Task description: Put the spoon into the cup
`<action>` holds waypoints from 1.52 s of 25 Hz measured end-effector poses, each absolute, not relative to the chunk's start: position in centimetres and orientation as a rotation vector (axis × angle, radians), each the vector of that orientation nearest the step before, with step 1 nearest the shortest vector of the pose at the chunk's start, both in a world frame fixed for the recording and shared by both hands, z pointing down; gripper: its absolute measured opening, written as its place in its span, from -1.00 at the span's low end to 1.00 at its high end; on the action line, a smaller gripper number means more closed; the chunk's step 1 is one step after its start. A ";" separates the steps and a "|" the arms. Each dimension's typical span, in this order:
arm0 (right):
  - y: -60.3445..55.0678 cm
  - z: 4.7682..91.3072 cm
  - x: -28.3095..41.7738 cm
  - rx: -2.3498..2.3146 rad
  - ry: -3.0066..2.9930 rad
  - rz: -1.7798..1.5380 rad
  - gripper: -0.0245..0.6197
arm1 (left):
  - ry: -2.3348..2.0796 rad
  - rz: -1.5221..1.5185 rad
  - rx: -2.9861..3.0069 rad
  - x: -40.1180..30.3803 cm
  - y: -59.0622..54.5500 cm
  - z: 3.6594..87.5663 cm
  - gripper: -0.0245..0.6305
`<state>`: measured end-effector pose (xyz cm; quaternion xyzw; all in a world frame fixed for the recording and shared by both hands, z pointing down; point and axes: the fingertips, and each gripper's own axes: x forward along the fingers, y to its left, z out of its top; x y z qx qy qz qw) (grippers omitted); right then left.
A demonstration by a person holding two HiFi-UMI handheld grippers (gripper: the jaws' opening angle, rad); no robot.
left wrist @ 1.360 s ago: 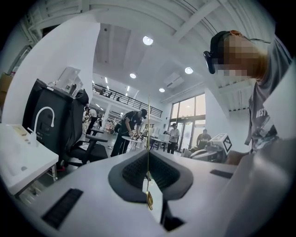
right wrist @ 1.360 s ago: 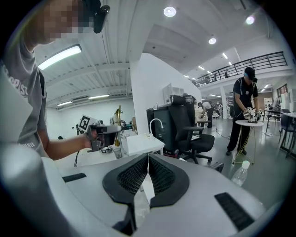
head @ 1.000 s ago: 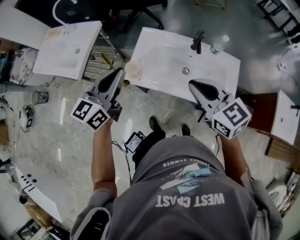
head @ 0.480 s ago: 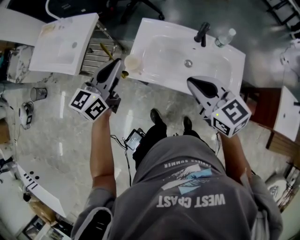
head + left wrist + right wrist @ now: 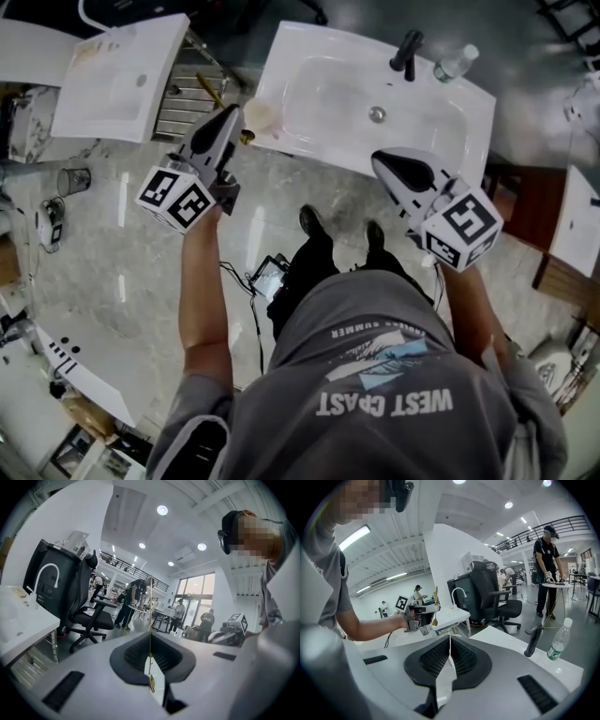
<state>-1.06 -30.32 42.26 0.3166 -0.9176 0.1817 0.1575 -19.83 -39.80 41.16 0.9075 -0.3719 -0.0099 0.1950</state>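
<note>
Little has changed: the left gripper (image 5: 230,115) stays clamped on the gold spoon (image 5: 208,91), bowl end down, just beside the cup (image 5: 260,114) at its 7 o'clock on the washbasin (image 5: 441,103) corner. Right gripper (image 5: 380,159) is closed and empty. The spoon isn't in yet and probably needs to go over the rim next.

My head view has tipped: the sink (image 5: 319,70) and cup (image 5: 260,114) now sit higher in frame. The left tongs (image 5: 228,117) and spoon (image 5: 208,91) rose with them, while the right tongs (image 5: 384,161) barely shifted, dropping back from the faucet (image 5: 406,54).
</note>
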 end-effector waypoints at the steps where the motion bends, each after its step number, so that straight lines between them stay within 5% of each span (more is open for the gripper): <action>1: -30.2 42.4 -1.1 0.903 -2.621 0.524 -0.82 | -1.043 -0.020 2.539 -19.9 -39.8 41.4 -0.92; 38: -28.9 47.6 -1.3 0.868 -2.516 0.645 -0.82 | -0.994 -0.006 2.487 -19.0 -43.4 49.2 -0.92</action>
